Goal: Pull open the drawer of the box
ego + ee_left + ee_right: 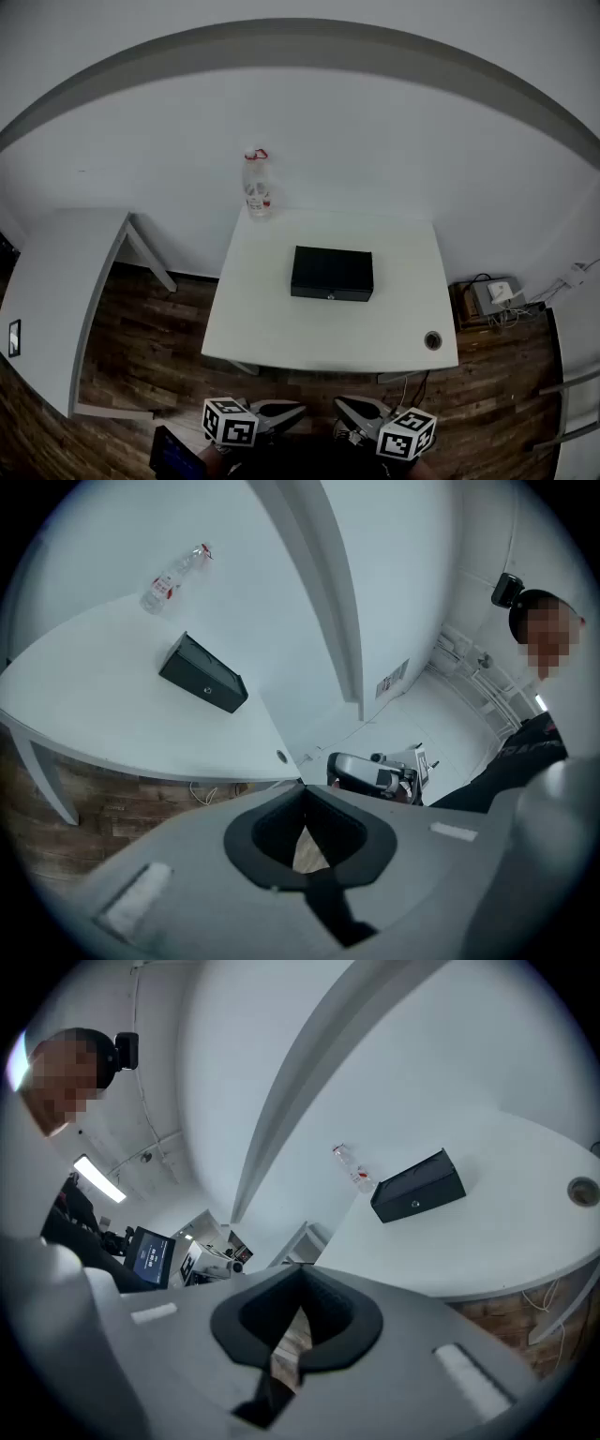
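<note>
the black box (332,273) sits shut near the middle of a white table (281,328), its long front face turned toward the person, and a small pale round fitting (330,296) is seen at the centre of that face; whether it is a knob or a lock cannot be told. a clear bottle (256,184) with a red cap stands at the table's far edge, well apart from the box. the left gripper (295,411) and the right gripper (345,407) are held low at the near side, short of the table edge and over the wooden floor (159,337), both far from the box. in each gripper view the two jaws are seen clenched tip to tip with nothing between them, only floor showing through the gap behind the tips. the task is judged not yet begun: the drawer is closed and untouched, and the step in hand is the approach. for the next move, one gripper would likely need to be carried forward over the table and down to the front face, with its jaws released before the fitting or the drawer's edge is taken, while the box may have to be steadied by the other gripper so it is not dragged along the smooth top.
</note>
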The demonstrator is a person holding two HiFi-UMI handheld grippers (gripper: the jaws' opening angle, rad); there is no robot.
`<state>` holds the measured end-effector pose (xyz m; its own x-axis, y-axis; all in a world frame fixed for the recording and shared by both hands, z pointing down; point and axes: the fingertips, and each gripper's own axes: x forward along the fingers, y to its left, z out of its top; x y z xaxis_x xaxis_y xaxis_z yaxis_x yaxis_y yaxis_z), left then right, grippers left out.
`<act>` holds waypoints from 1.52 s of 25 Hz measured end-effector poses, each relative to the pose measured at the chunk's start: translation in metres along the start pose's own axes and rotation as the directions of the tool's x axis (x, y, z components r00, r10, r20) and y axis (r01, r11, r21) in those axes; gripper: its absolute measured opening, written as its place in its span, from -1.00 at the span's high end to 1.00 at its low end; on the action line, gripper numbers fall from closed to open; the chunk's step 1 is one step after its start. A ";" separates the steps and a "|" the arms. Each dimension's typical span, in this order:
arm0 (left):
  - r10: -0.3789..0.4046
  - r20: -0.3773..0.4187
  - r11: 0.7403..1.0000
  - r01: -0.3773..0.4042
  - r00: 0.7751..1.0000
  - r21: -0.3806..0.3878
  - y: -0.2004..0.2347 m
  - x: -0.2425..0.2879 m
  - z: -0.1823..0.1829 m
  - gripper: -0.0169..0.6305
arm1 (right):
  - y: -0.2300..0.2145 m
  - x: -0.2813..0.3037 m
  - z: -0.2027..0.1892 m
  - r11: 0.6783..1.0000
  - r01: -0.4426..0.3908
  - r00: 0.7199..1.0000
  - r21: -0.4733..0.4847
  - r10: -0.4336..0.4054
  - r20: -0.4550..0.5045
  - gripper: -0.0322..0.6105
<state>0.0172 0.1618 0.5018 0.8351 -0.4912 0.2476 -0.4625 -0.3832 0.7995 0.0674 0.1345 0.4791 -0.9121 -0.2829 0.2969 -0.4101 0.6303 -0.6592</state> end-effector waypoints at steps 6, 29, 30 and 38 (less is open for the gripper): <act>0.001 -0.001 1.000 -0.001 1.000 -0.001 0.000 0.001 -0.001 0.94 | 0.001 0.000 0.000 1.000 -0.003 1.000 -0.011 0.003 -0.005 0.89; 0.097 0.022 0.994 -0.096 0.995 -0.046 -0.004 0.035 -0.009 0.94 | -0.073 -0.021 0.032 0.980 -0.014 0.996 0.200 -0.004 0.087 0.73; 0.107 0.028 0.993 -0.105 0.994 -0.053 -0.006 0.040 -0.010 0.94 | -0.079 -0.021 0.031 0.976 -0.024 0.997 0.218 0.007 0.078 0.71; 0.194 0.068 0.977 -0.187 0.979 -0.107 0.000 0.064 -0.005 0.94 | -0.129 -0.006 0.035 0.928 -0.054 0.998 0.368 0.041 0.042 0.68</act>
<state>0.0717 0.1346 0.5206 0.7069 -0.6086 0.3604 -0.5755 -0.1988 0.7933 0.1256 0.0294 0.5379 -0.9273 -0.2872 0.2401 -0.3318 0.3339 -0.8823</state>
